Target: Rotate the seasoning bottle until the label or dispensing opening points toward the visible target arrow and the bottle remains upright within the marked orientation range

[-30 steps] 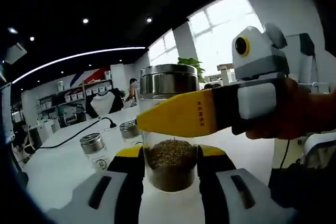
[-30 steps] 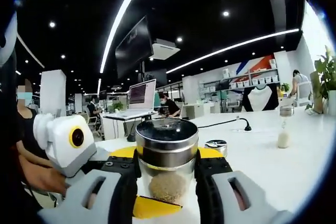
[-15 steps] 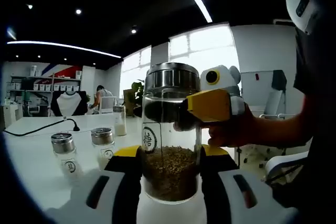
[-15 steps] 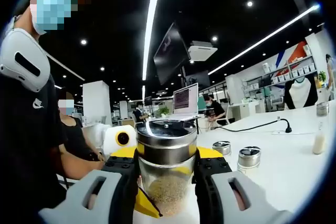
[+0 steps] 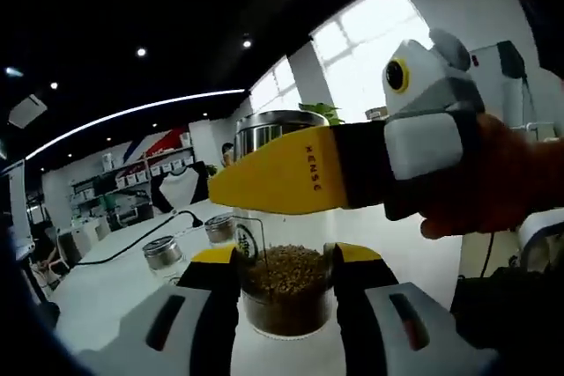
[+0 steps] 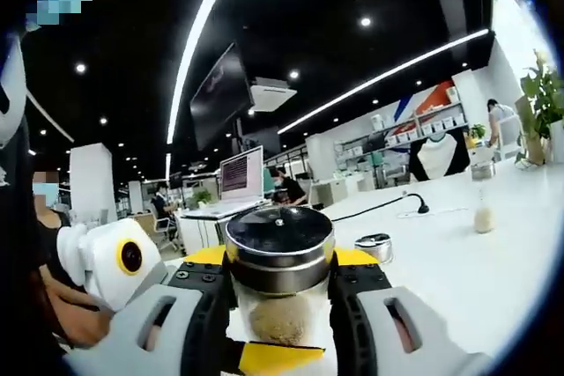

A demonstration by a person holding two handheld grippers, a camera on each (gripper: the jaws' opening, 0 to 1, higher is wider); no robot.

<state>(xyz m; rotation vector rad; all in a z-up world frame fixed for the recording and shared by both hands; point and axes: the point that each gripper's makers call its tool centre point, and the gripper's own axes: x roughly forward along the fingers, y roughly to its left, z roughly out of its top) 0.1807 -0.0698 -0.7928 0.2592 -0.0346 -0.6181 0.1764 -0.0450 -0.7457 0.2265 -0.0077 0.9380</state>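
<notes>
The clear glass seasoning bottle with a shiny metal lid (image 5: pixel 284 283) stands upright on the white table (image 5: pixel 115 279). It is partly filled with brown grains. In the left gripper view, the left gripper (image 5: pixel 284 292) has its two black and yellow jaws pressed against the lower glass of the bottle, one on each side, so it holds the bottle low down. A round black mark on the glass (image 5: pixel 246 239) now sits at the left edge of the bottle, just above the left jaw. Half a second ago that mark faced this camera more fully.

The right gripper (image 5: pixel 264 178) reaches in from the right, held by the person's hand (image 5: pixel 493 187). Its long yellow jaw lies across the bottle just under the lid. Half a second ago it looked short and sat behind the bottle; now it crosses in front.

In the right gripper view, the right gripper (image 6: pixel 280 292) has its jaws closed snug on both sides of the bottle (image 6: pixel 280 305), right under the metal lid (image 6: pixel 279 248). The left gripper (image 6: pixel 123 261) shows at the lower left.

Two small glass jars with metal lids (image 5: pixel 189 242) stand on the table behind the bottle, near a black cable (image 5: pixel 132 237).
</notes>
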